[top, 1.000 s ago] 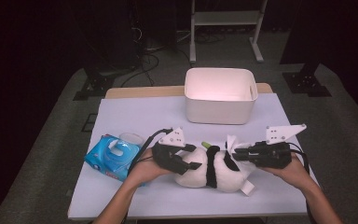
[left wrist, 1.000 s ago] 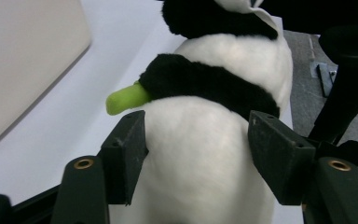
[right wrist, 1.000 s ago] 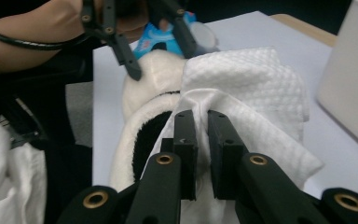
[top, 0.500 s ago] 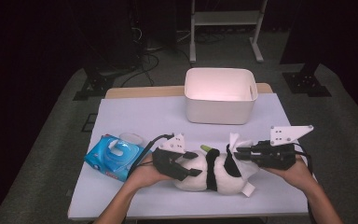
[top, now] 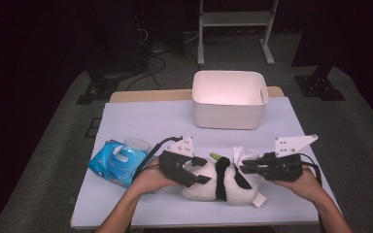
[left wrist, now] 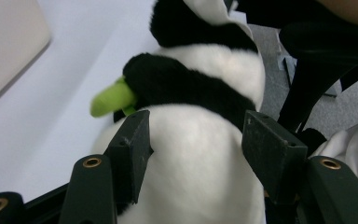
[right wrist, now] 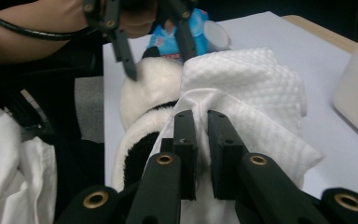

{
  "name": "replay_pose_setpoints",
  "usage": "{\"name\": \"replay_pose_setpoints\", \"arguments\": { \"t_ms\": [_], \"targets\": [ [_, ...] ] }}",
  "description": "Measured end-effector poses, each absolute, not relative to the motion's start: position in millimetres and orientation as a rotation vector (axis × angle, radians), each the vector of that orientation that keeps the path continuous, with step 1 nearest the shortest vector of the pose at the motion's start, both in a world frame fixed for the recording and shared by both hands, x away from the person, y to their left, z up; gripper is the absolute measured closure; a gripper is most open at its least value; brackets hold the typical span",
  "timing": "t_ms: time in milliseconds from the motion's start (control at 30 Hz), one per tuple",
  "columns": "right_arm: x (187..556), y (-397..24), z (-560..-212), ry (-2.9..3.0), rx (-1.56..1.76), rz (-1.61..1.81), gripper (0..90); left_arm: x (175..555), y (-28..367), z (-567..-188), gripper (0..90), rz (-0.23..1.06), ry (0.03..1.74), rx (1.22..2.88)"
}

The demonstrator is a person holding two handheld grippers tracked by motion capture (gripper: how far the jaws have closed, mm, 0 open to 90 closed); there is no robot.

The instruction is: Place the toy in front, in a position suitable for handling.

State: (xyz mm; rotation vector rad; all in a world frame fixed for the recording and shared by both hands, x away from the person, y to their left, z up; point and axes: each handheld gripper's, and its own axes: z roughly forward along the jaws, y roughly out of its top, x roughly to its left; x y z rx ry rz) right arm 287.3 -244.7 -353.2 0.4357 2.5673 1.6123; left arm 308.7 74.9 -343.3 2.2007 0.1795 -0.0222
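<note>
The plush panda (top: 218, 182) lies at lower centre on the worktop (top: 145, 121). The right gripper (right wrist: 200, 140) pinches a white wipe (right wrist: 247, 88) against it. The left gripper (left wrist: 196, 140), half-open fingers just closing, straddles its body. A loose hold could let the panda roll, or the wipe slip free.

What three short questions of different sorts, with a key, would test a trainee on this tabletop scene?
1. True or false: the right tool is shut on the white textured wipe.
2. What lies between the left tool jaws: A blue wipes packet, B black-and-white plush panda, C white plastic bin?
3. Which thing stands at the far side of the pale table?

Key: 1 true. 2 B, the panda. 3 The bin; the packet lies left.
</note>
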Motion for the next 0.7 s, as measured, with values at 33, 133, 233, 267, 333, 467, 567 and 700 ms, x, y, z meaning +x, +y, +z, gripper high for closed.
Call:
{"name": "replay_pose_setpoints", "arguments": {
  "t_ms": [33,133,233,267,333,467,567,700],
  "targets": [
    [286,-244,-353,2.571,0.429,1.615,82.1,310,74,-341,41.6,-0.019,0.178,2.199],
    [282,-243,-355,2.583,0.414,1.617,82.1,315,71,-338,41.8,-0.014,0.173,2.198],
    [277,-242,-356,2.598,0.4,1.616,82.1,319,65,-337,42.2,-0.013,0.18,2.198],
    [276,-242,-356,2.598,0.394,1.615,82.1,321,62,-338,42.5,-0.01,0.186,2.202],
    [272,-241,-357,2.601,0.386,1.611,82.1,324,60,-338,44.2,-0.011,0.187,2.209],
    [268,-242,-357,2.605,0.376,1.607,82.1,331,53,-340,47.5,-0.011,0.192,2.221],
    [264,-242,-358,2.608,0.362,1.606,82.1,338,50,-343,51.3,-0.007,0.203,2.249],
    [262,-243,-359,2.606,0.356,1.61,82.0,346,49,-349,53.2,-0.043,0.215,2.26]
  ]
}}
